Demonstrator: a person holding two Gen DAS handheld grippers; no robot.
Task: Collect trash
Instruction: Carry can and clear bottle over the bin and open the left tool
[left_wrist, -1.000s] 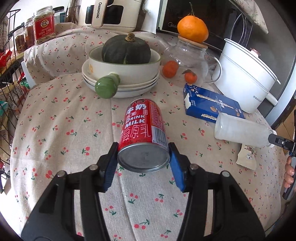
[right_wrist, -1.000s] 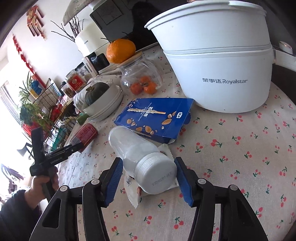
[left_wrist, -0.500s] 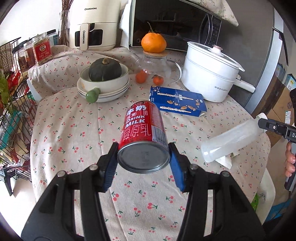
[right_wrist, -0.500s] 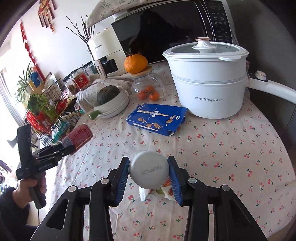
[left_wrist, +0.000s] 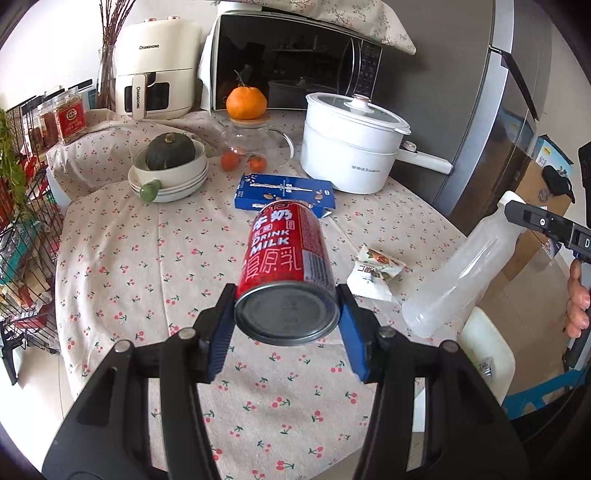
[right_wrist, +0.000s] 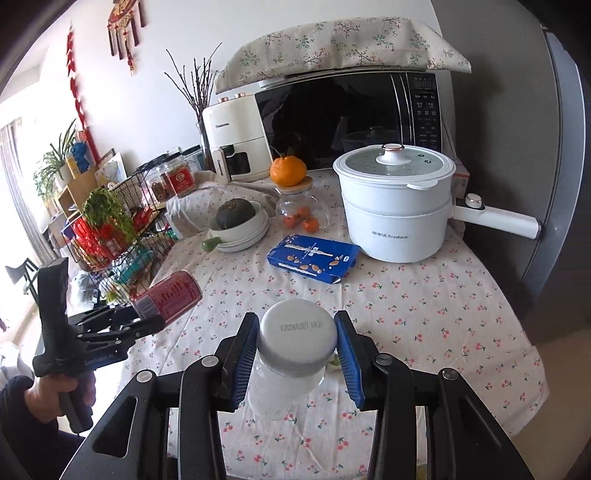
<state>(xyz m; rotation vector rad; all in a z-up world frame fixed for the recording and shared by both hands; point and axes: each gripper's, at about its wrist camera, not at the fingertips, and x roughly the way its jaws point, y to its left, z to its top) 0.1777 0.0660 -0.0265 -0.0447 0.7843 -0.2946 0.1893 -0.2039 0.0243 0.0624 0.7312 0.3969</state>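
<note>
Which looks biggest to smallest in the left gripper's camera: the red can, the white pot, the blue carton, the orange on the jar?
1. red can, though inflated by nearness to the lens
2. white pot
3. blue carton
4. orange

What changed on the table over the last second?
Both grippers lifted their loads off the table: the left gripper raised the red milk can, and the right gripper closed on and raised the plastic bottle, uncovering the snack wrapper. The blue carton and white pot stayed put.
</note>
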